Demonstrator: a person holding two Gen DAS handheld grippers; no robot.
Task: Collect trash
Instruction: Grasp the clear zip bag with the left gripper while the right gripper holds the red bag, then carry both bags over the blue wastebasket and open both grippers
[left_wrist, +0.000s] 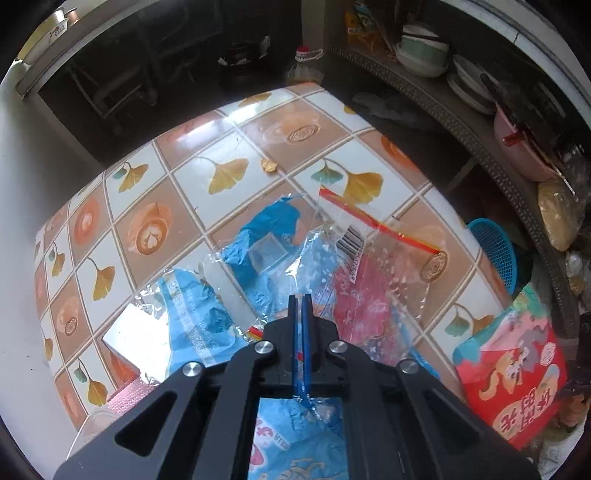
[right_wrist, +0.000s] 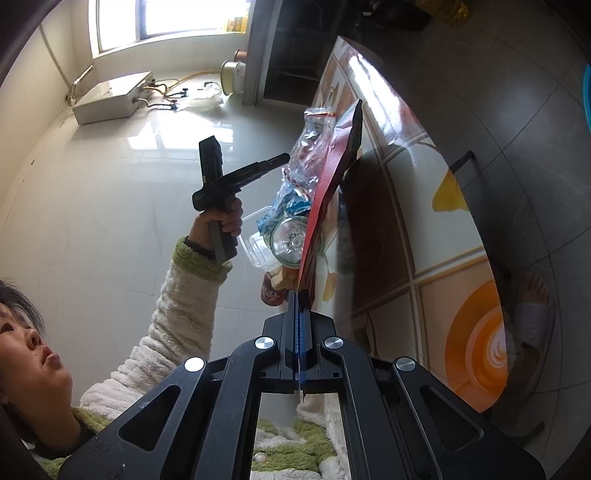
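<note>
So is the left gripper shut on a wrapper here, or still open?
Shut on it. In the left wrist view the left gripper has its jaws together, with the clear plastic wrapper pinched between them above the tiled table.

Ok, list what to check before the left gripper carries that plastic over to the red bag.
1. The left gripper is shut: ok.
2. The clear bag is pinched in it: ok, film shows between the pads.
3. The right gripper is shut on the red bag edge: ok.
4. The red bag's mouth is open toward the pile: cannot tell.
5. The blue wrappers are caught too: cannot tell.
6. The table is free of trash: not ok, an orange scrap remains.
</note>
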